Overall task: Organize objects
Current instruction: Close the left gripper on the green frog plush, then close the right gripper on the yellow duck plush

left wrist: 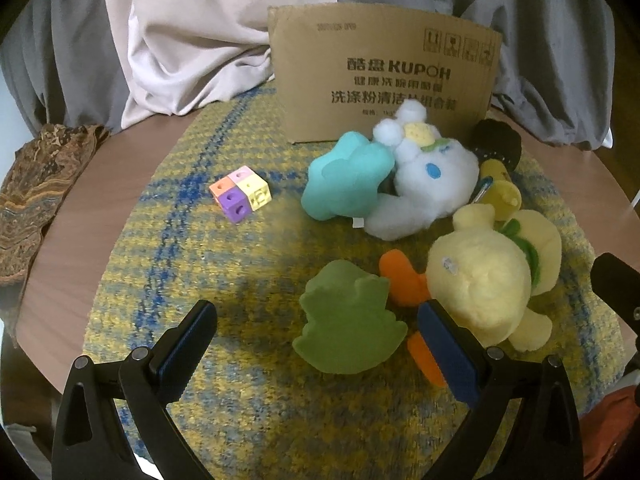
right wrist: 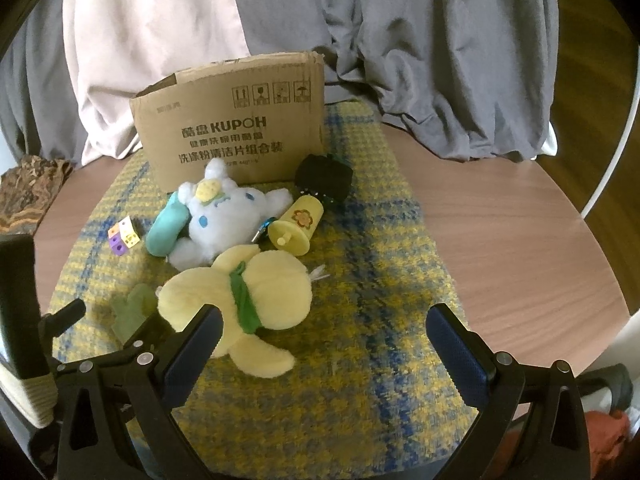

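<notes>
While both tools hover low over the yellow-and-blue mat (left wrist: 224, 392), neither holds anything. The left gripper (left wrist: 318, 326) is spread wide, and a green foam shape (left wrist: 346, 328) lies on the mat between its blue-padded fingers (left wrist: 448, 350), nearer the right one. Just past that finger lies a yellow plush duck (left wrist: 496, 272) on its side, its orange beak (left wrist: 402, 280) beside the green shape. The right gripper (right wrist: 326, 338) is also wide open, its left finger close to the duck's body (whether it touches the plush is hard to tell) and its right finger over bare mat.

Farther out, a white plush toy (left wrist: 428, 184) lies against a teal foam shape (left wrist: 348, 180), and a yellow toy cup (right wrist: 297, 225) lies tipped over beside a black object (right wrist: 324, 178). A small block of coloured cubes (left wrist: 240, 194) sits apart to the left. Behind them all stands a cardboard box (left wrist: 384, 76) with printed lettering, at the far edge of the mat. The mat covers a round wooden table (right wrist: 520, 248), with grey and pale cloth (right wrist: 420, 40) draped behind and a patterned brown cloth (left wrist: 36, 196) at the left edge.
</notes>
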